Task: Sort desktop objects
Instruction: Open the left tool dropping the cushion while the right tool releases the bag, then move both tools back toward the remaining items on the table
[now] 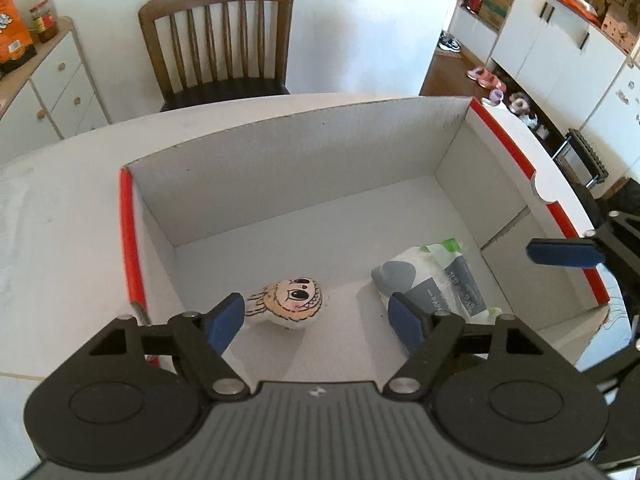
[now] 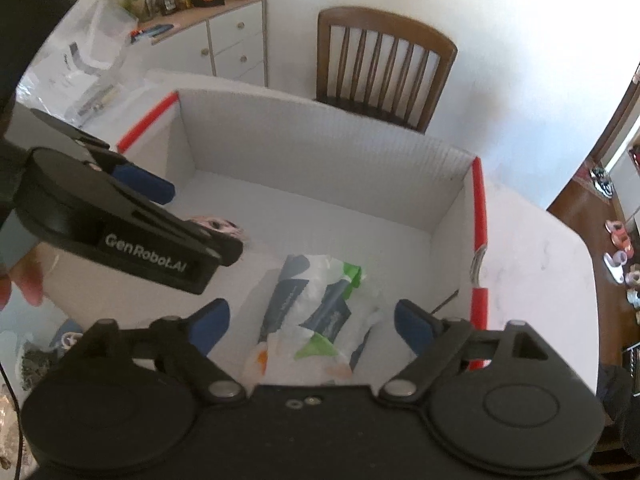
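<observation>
Two things already lie in the white cardboard box with red edges [image 1: 448, 132]: a small cartoon-face plush [image 1: 290, 300] at lower centre, a crumpled tissue packet [image 2: 316, 312] beside it. Left gripper [image 1: 318, 318] and right gripper [image 2: 312, 326] hover above, jaws spread, holding nothing. Release seems finished; the next move probably calls for fetching another object outside.

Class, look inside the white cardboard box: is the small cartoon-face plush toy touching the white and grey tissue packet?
Apart. The left wrist view shows bare box floor between the cartoon-face plush toy and the tissue packet in the white cardboard box.
</observation>
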`<state>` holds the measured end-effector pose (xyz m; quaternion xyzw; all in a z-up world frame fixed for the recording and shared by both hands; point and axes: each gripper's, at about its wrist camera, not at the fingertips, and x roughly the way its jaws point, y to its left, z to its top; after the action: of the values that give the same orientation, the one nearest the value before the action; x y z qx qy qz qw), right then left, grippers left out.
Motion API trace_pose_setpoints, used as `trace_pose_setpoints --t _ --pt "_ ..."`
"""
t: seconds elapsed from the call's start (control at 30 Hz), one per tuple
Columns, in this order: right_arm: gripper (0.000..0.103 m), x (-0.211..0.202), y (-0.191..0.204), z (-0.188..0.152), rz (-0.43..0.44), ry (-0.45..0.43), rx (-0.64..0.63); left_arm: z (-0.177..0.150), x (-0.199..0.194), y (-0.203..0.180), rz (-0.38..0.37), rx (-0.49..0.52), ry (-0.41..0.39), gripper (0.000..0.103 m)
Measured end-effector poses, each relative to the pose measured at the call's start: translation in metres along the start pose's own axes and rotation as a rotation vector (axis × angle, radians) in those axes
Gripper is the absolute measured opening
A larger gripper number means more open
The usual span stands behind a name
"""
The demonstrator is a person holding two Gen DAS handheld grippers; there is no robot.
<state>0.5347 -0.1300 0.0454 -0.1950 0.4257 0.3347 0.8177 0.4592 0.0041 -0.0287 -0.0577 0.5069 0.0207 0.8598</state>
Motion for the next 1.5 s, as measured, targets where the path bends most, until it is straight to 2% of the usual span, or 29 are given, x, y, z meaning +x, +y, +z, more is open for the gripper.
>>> trace_pose_setpoints --t 0.07,0.2,0.37,0.67,0.97,1.1,1.5 --pt "0.097 -0.007 0.001 0.001 0.014 -0.021 -0.001 -0.001 -0.003 0.002 0.01 -0.009 -0.012 0.084" --pt "0.099 -0.024 0.0 -0.006 0.035 -0.057 0.005 -0.005 -0.011 0.004 0.021 -0.025 -0.041 0.086" --pt "0.1 -0.039 -0.001 -0.009 0.025 -0.085 0.029 -0.01 -0.029 0.004 0.026 -0.035 -0.077 0.099" --pt "0.1 -0.068 -0.001 -0.021 -0.001 -0.167 0.066 -0.019 -0.07 -0.006 0.03 -0.038 -0.149 0.1" --pt "0.101 -0.101 -0.001 -0.043 0.032 -0.223 0.087 -0.04 -0.107 -0.015 0.05 -0.05 -0.238 0.103" --pt "0.101 -0.112 0.007 -0.058 0.017 -0.245 0.047 -0.054 -0.121 -0.018 0.067 -0.062 -0.274 0.103" --pt "0.1 -0.131 0.04 -0.098 0.005 -0.277 -0.024 -0.107 -0.155 -0.017 0.064 -0.056 -0.306 0.103"
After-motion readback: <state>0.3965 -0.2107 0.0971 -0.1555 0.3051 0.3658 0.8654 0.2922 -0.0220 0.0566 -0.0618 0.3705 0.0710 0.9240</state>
